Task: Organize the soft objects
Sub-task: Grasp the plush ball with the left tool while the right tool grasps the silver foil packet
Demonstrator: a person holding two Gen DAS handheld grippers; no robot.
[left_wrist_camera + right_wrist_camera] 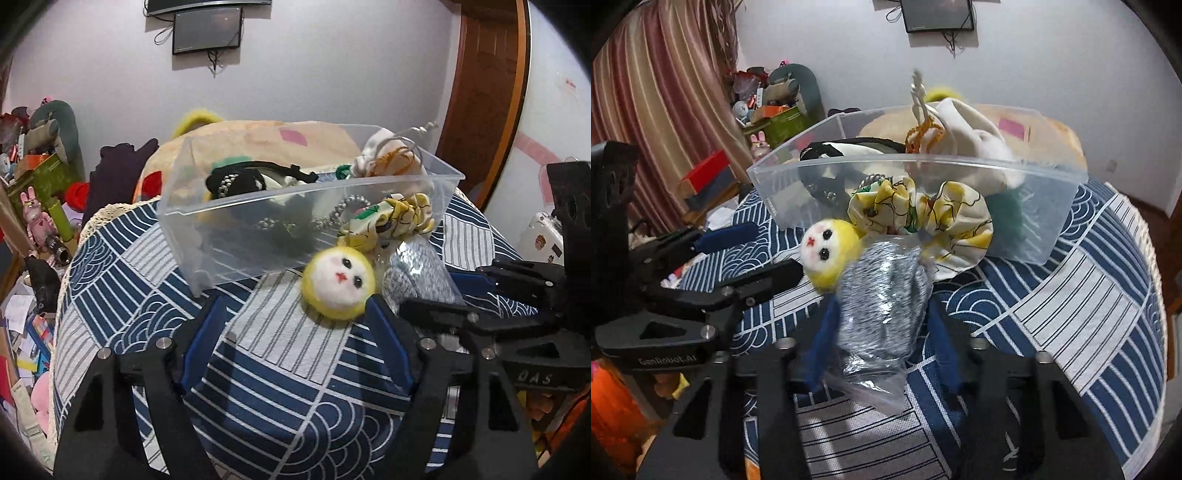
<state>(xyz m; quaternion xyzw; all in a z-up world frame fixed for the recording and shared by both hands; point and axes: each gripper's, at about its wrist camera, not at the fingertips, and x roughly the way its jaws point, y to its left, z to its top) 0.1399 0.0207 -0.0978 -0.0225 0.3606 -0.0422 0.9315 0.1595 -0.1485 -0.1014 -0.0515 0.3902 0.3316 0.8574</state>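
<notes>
A clear plastic bin (236,236) stands on the blue patterned cloth, with black, white and green soft items inside. In front of it lie a yellow felt ball with a white cat face (338,282), a yellow floral scrunchie (391,218) and a grey knit piece in a clear bag (417,273). My left gripper (295,317) is open; the felt ball sits at its right fingertip. My right gripper (882,314) has its blue pads on both sides of the bagged grey knit (882,291), with the ball (831,254) and scrunchie (923,218) just beyond. The bin (1052,206) is behind.
The cloth covers a round-edged table (280,398). A large cream plush (266,144) lies behind the bin. Clutter, toys and boxes (40,206) fill the left side. A striped curtain (657,96) and a wooden door (484,85) flank the room.
</notes>
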